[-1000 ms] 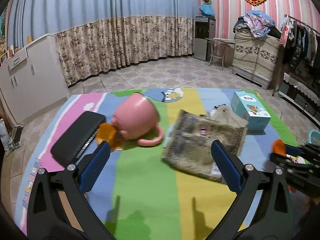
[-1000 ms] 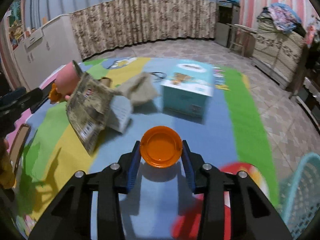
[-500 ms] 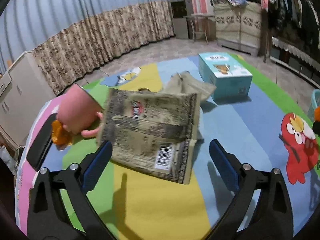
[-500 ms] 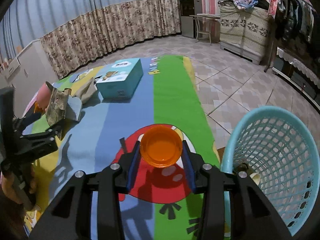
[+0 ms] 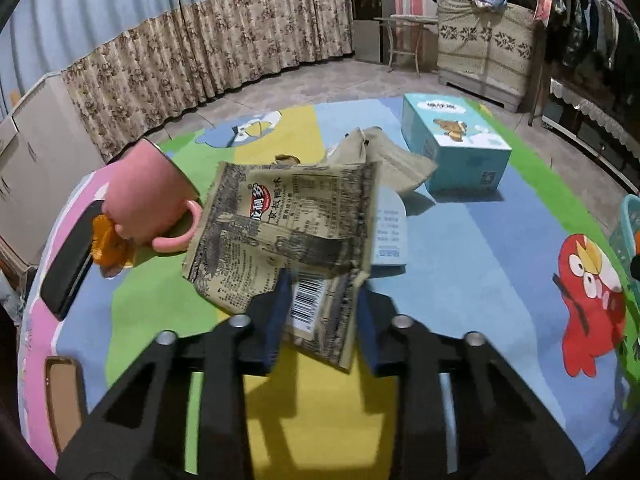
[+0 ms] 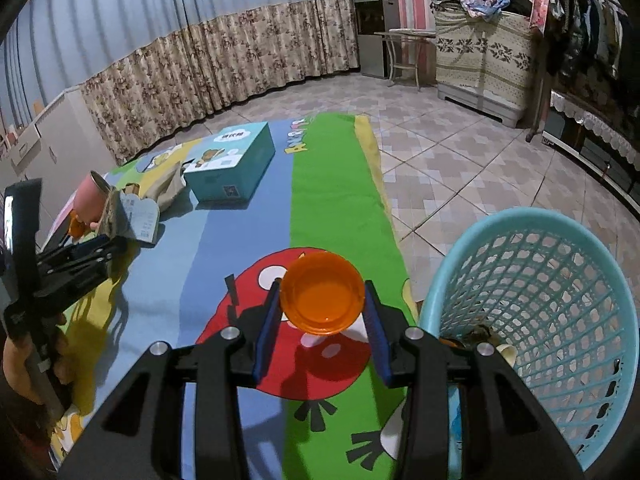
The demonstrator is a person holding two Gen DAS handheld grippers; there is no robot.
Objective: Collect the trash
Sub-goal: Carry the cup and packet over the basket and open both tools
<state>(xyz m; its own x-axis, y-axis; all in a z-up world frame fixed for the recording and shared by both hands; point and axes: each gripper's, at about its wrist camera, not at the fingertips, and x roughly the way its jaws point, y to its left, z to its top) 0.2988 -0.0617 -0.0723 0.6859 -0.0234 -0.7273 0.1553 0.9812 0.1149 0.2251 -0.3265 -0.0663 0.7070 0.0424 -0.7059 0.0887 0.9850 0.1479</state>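
Left gripper [image 5: 320, 312] jaws just closed, pinching crinkled tan printed snack wrapper [image 5: 288, 232] by its near corner; thin grip, may slip. Right gripper [image 6: 320, 320] clamps round orange plastic cup [image 6: 322, 293] just left of turquoise mesh basket [image 6: 560, 240]; release now would miss.

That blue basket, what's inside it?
In the blue basket, a few scraps lie at the bottom beside the right gripper; that gripper's arm hides the rest.

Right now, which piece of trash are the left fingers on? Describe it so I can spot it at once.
Start at the striped play mat and find the pink mug lying on its side. Just to its right lies a crumpled snack wrapper, its near end pinched in the left gripper. Unlike the plain beige wrapper behind it, it carries newspaper-style print and a barcode.
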